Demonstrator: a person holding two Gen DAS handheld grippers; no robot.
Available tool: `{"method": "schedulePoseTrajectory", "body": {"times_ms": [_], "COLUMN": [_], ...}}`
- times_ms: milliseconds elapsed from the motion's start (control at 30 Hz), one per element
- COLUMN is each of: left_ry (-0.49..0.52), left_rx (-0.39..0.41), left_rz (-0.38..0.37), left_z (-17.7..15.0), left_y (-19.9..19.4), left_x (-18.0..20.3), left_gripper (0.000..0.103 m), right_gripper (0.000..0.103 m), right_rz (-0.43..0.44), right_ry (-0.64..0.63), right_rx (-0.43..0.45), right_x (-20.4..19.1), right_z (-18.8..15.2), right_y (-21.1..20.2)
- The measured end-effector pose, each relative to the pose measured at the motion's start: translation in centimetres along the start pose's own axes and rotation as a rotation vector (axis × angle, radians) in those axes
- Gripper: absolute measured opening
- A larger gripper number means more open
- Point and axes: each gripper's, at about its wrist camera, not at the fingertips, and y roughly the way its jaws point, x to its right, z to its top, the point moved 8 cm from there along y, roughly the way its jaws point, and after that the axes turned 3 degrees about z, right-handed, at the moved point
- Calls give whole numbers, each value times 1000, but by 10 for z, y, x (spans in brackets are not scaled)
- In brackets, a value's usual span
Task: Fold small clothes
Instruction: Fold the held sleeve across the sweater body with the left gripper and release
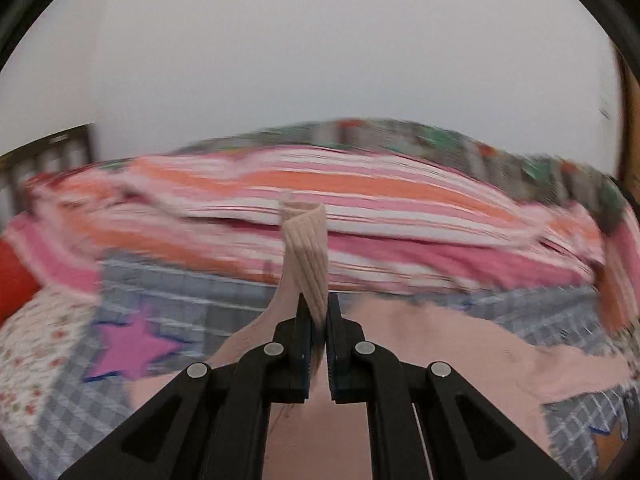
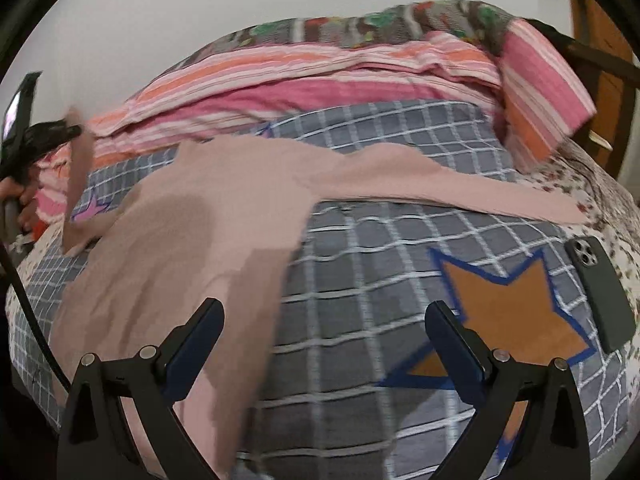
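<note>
A light pink long-sleeved top (image 2: 192, 216) lies spread on the grey checked blanket (image 2: 380, 240); its right sleeve (image 2: 480, 188) stretches toward the right. My left gripper (image 1: 318, 312) is shut on the ribbed cuff (image 1: 306, 240) of the left sleeve and holds it lifted above the bed. It shows at the far left of the right wrist view (image 2: 68, 132), with the sleeve hanging from it. My right gripper (image 2: 324, 316) is open and empty, over the blanket beside the top's lower hem.
A pink and orange striped quilt (image 2: 320, 76) is heaped at the back of the bed. A dark phone (image 2: 604, 296) lies at the right edge. An orange star (image 2: 516, 312) and a purple star (image 1: 132, 348) are printed on the blanket. A white wall stands behind.
</note>
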Motion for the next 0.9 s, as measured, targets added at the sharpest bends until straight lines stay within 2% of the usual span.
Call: {"method": "schedulePoseTrajectory", "body": {"times_ms": [100,200,300,367,400,433,500,567,600,700,767,800,833,900], "left_ry": [42,54,67,86,92,96,91,39,20,1,15,16,19,17], "left_rx": [-52,-138,-209,-244,-265,-285,-303,-275,-268,-234,-239,-241,-247,-269], "left_rz": [-97,-217,-313,-340,-348,-341,-312,-298,-283,-187,-108,-71,-37,24], "left_z": [-18,-50,-80,-95,-100,-104,-108,-104,-102,-104,-117,-127,-135,-153], "left_y": [19,38,46,48,48,48,43,30,29,12,0,-8,-13,-19], "left_x": [68,135,173,189,192,192,178,146,131,66,23,-4,-25,-63], "left_gripper": [7,7,7,9,15,29,44,62,80,81,81,81,81,81], "right_gripper": [99,99,99,99,99,99,99,99,99,97,80,63,51,46], "right_rz": [-22,-44,-61,-66,-65,-64,-53,-33,-17,23,46,61,84,117], "right_ry": [40,72,79,81,81,79,72,64,58,38,41,39,34,23], "right_rx": [2,-8,-14,-16,-18,-19,-18,-13,-9,8,19,14,5,-10], "right_x": [23,41,51,55,56,55,52,46,41,24,12,6,-1,-14], "right_z": [-1,-4,-8,-9,-9,-8,-4,3,8,26,40,45,50,60], "right_y": [2,5,8,9,11,11,15,19,22,33,44,50,57,73]}}
